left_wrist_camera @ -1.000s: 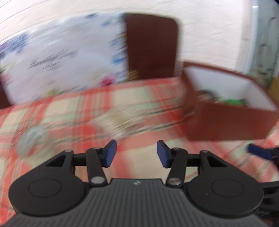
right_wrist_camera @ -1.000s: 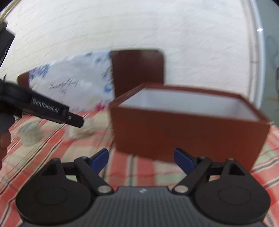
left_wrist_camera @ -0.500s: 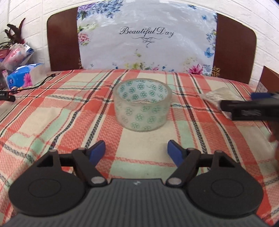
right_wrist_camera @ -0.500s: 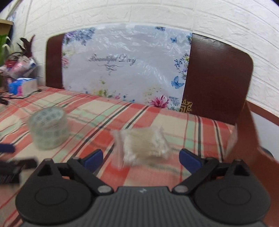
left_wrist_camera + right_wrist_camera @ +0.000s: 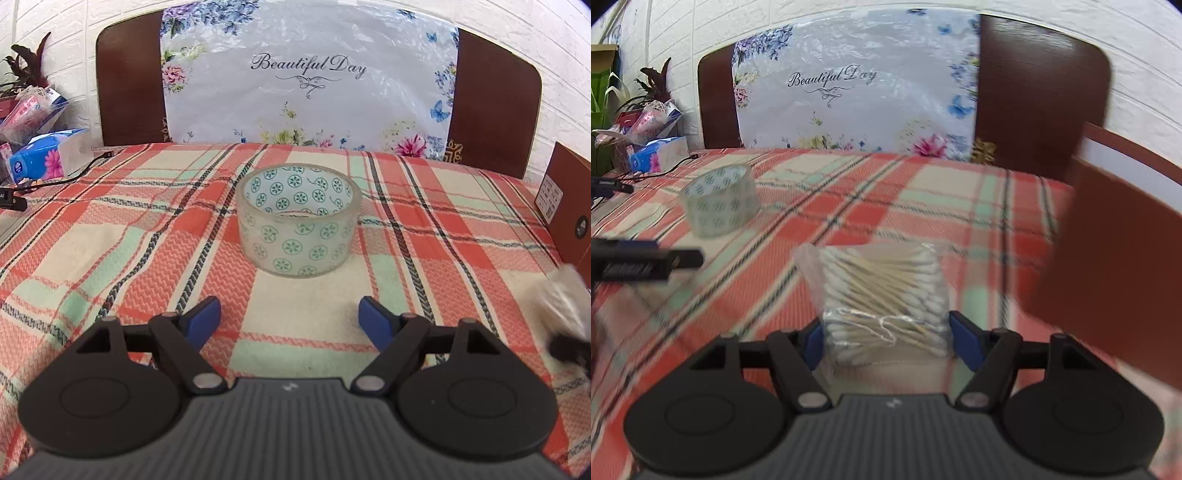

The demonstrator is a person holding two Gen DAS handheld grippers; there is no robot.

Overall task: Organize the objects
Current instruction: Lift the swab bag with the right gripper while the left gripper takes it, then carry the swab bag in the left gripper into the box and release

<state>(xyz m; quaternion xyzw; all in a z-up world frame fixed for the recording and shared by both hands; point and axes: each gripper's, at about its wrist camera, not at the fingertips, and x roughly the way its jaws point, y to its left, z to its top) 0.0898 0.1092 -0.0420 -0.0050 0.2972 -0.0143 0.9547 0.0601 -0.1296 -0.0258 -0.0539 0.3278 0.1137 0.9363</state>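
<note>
A roll of clear tape with green flower print (image 5: 299, 236) stands on the plaid cloth just ahead of my left gripper (image 5: 290, 317). Its jaws are opening and have nothing between them. My right gripper (image 5: 890, 341) is closing on a clear bag of cotton swabs (image 5: 882, 280), and the blue pads touch the bag's two sides. In the left wrist view that bag (image 5: 563, 295) is a blur at the right edge. The brown box (image 5: 1108, 258) stands close on the right; its inside is hidden. The tape roll (image 5: 718, 201) lies far left in the right wrist view.
A brown board with a floral plastic sheet (image 5: 306, 74) stands behind the table (image 5: 110, 229). A blue tissue pack (image 5: 44, 155), wrapped items, a plant and a black cable (image 5: 74, 173) crowd the far left corner. The box (image 5: 569, 218) bounds the right side.
Both views swung left from the box and settled. The left jaws widened in front of the tape roll. The right jaws opened wide, then narrowed around the swab bag, which shifted nearer and rightward.
</note>
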